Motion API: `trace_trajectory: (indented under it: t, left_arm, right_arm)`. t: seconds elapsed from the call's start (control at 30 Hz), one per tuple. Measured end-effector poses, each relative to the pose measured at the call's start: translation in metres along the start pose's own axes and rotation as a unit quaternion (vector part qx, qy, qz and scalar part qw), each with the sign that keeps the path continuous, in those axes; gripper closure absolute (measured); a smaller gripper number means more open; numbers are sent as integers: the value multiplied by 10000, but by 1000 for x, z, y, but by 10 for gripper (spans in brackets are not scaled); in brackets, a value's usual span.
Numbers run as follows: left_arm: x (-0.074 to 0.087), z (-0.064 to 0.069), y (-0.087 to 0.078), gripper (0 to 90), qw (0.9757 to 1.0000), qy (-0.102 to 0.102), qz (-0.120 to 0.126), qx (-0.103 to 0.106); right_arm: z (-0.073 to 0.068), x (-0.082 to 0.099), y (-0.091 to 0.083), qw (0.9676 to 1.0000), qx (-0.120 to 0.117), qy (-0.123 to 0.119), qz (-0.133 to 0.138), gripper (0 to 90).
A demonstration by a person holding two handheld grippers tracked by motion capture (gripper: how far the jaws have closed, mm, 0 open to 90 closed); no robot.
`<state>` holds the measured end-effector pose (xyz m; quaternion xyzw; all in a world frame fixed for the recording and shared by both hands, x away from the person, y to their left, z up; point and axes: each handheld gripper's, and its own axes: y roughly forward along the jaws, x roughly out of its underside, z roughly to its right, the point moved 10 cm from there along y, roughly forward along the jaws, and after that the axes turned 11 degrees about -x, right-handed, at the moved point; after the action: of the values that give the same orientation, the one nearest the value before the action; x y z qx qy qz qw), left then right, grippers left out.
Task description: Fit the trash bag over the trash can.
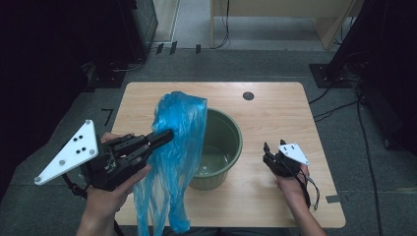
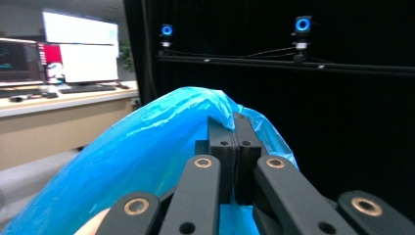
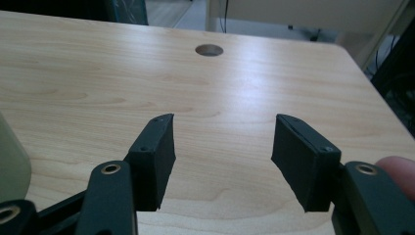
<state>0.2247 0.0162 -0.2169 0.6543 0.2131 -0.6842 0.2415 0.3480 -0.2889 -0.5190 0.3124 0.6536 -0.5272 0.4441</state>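
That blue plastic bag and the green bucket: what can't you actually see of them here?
- Blue plastic bag: its lower end, cut off by the bottom edge of the high view.
- Green bucket: its left side, hidden behind the bag in the high view.
- Left gripper: how much film it pinches, covered by the bag.

So there's 1 thin blue plastic bag (image 1: 174, 157), see-through and super crinkly, bunched up into a long loose drape. Its top end sits up by the far-left rim of the olive-green bucket (image 1: 222, 147). The rest hangs down past the near edge, left of the bucket. The bucket's round, upright and open, standing about mid worktop.
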Motion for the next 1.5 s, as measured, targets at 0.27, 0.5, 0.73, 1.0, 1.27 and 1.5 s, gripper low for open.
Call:
trace_trajectory:
  t: [0.27,0.5,0.73,1.0,1.27,1.5]
  left_arm:
    - [-16,20,-16,898,9992,-30,106,394]
    - [-19,30,-15,897,9986,61,83,520]
    - [-10,29,-6,896,9982,-38,-15,590]
    - [1,20,1,895,9983,-148,-161,532]
    - [8,13,7,893,9990,-104,-218,384]
    - [25,-1,19,753,9990,-158,-401,144]
  right_arm:
    - [5,32,16,9982,214,-168,-542,386]
    - [-27,23,8,9980,-556,-241,-160,385]
    - [-82,20,-10,9850,-1575,-698,97,305]
    - [-85,25,-5,9867,-1458,-724,-6,306]
    - [-80,29,-2,9882,-1318,-775,-71,306]
    - [-74,31,1,9903,-1174,-732,-131,304]
